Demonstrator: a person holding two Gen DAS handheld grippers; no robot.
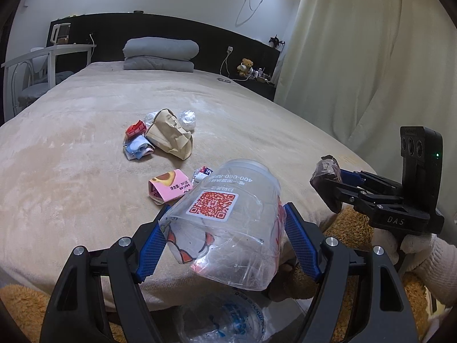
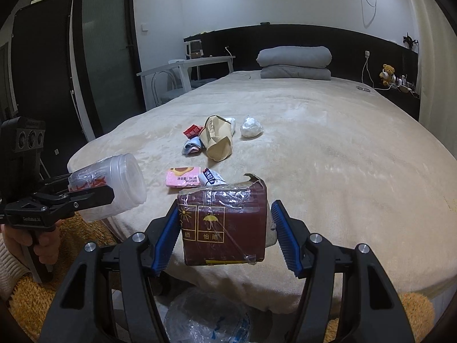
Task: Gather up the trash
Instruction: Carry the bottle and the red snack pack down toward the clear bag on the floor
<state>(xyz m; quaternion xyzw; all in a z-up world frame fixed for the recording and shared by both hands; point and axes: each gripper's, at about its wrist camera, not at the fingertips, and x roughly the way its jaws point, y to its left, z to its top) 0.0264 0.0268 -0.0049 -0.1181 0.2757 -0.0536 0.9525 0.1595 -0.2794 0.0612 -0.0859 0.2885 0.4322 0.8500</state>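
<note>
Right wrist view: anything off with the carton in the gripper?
Yes. The dark red carton in the right gripper is damaged: its top edge is torn and ragged and loose clear tape hangs off the front. The grip looks lopsided too: the left pad presses its side while the right pad appears to stand clear of it.

Readable print on the held trash and the grippers

The clear plastic cup (image 1: 231,223) carries an orange QR-code sticker and, upside down, white digits starting "400-060-88", plus a small "3" near its rim. The dark red carton (image 2: 224,225) shows sun and umbrella symbols with "怕雨" under the umbrella. The right gripper (image 1: 328,188) body reads "DAS". The pink packet (image 1: 170,188) has small Chinese print, partly legible as "净含量".
</note>
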